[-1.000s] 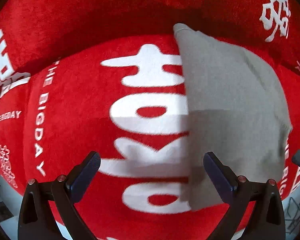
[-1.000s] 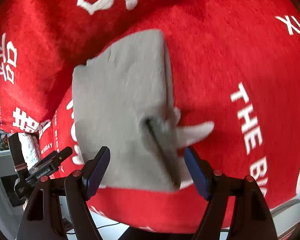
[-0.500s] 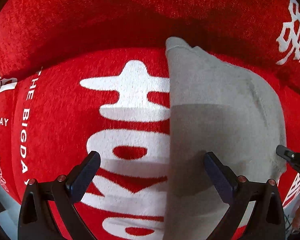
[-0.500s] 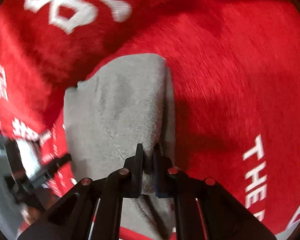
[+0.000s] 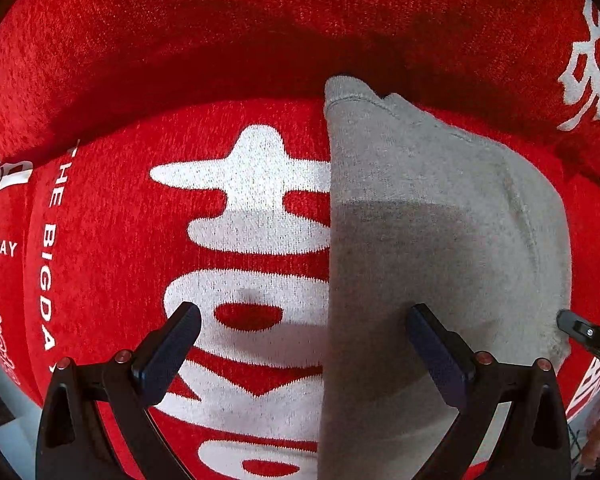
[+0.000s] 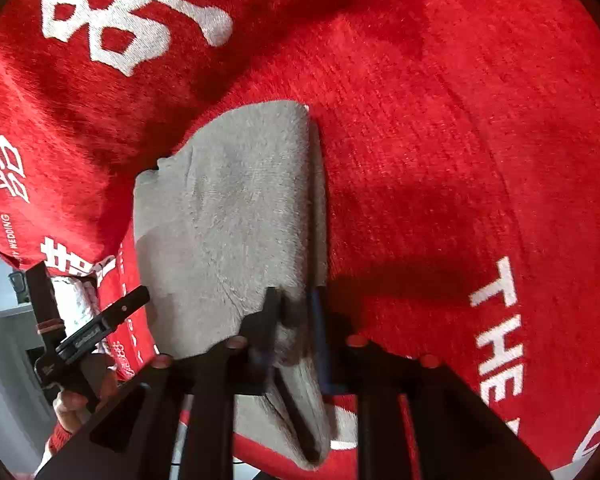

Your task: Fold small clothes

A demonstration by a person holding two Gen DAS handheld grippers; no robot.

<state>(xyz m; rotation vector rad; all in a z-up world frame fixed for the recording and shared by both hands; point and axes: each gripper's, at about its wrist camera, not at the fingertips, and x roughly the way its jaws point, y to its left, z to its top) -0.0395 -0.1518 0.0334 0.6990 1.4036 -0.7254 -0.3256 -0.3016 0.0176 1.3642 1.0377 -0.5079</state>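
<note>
1. My left gripper (image 5: 300,348) hangs over the red woven blanket with white lettering (image 5: 140,208), jaws wide apart and empty. One finger (image 5: 172,344) is over the blanket; the other (image 5: 436,352) is over the folded grey knit garment (image 5: 440,240), straddling its left edge. I'd lower it there to pin that edge.
2. The garment lies flat on the blanket, doubled over.
3. My right gripper (image 6: 296,320) sits at the garment's near right edge, where the layers stack. Its jaws have just been opening after a pinch, with a ridge of grey cloth between them. I can't tell if the pads still press it.
4. Next, I'd regrip all layers before lifting.
</note>
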